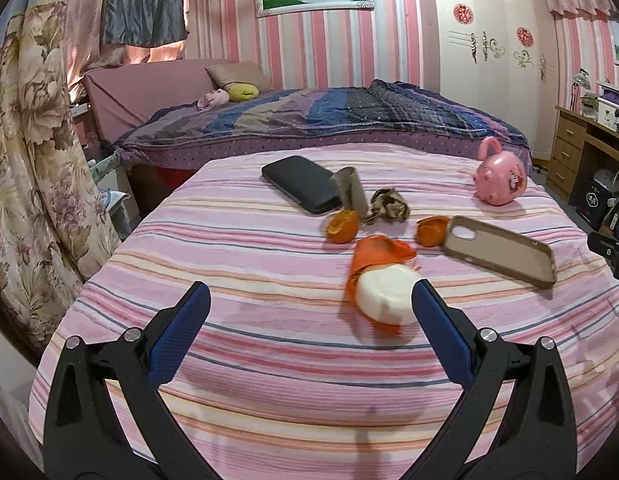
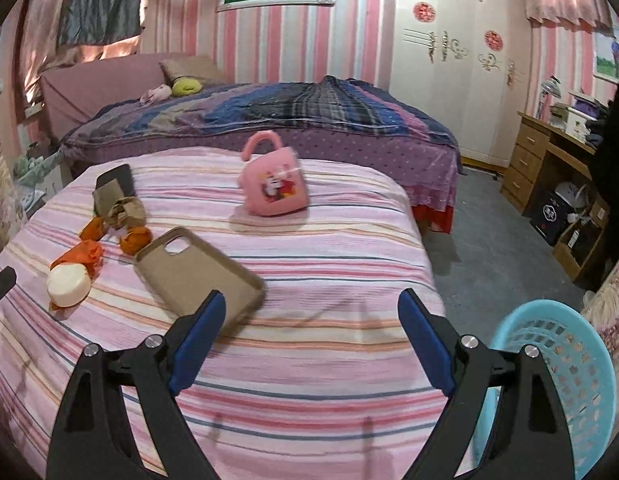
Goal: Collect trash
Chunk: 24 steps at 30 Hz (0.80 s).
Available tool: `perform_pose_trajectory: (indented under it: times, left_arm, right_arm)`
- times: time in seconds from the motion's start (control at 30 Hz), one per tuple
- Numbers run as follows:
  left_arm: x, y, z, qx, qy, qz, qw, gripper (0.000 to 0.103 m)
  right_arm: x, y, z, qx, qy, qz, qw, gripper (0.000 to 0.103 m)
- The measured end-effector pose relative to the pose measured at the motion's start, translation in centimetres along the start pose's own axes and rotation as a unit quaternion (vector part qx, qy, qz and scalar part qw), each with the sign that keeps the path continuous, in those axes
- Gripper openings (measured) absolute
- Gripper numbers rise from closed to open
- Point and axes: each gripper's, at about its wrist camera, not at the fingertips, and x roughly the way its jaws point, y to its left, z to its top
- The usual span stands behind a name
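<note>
Trash lies on a pink striped table cover (image 1: 269,264): an orange wrapper with a white round piece (image 1: 383,292), two orange peels (image 1: 342,227) (image 1: 431,231), a crumpled brown paper (image 1: 389,205) and a cardboard tube (image 1: 351,192). My left gripper (image 1: 309,304) is open and empty, just short of the white piece. My right gripper (image 2: 311,310) is open and empty above the cover (image 2: 329,264), right of a tan phone case (image 2: 201,276). The wrapper (image 2: 71,276), peels (image 2: 137,239) and paper (image 2: 123,212) show at the left. A blue plastic basket (image 2: 557,380) stands at the lower right.
A black phone (image 1: 301,184), the tan phone case (image 1: 505,250) and a pink toy bag (image 1: 499,178) also lie on the cover; the bag (image 2: 275,184) shows in the right wrist view too. A bed (image 1: 329,116) is behind, a wooden desk (image 2: 549,160) at right, a floral curtain (image 1: 33,168) at left.
</note>
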Motion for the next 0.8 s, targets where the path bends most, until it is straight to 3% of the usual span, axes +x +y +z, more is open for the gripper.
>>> perform_pose_trajectory:
  times: [0.37, 0.6, 0.8]
  left_arm:
    - [2.8, 1.0, -0.4, 0.000, 0.050, -0.009, 0.9987, 0.097]
    - [4.1, 0.9, 0.2, -0.020, 0.065, -0.051, 0.9964, 0.096]
    - [5.9, 0.6, 1.2, -0.012, 0.080, -0.067, 0.9944, 0.067]
  right_arm:
    - [1.7, 2.9, 0.4, -0.009, 0.005, 0.012, 1.000, 0.086]
    - [2.6, 3.5, 0.8, -0.013, 0.010, 0.018, 1.000, 0.086]
    - [3.1, 3.8, 0.7, -0.016, 0.014, 0.020, 1.000, 0.086]
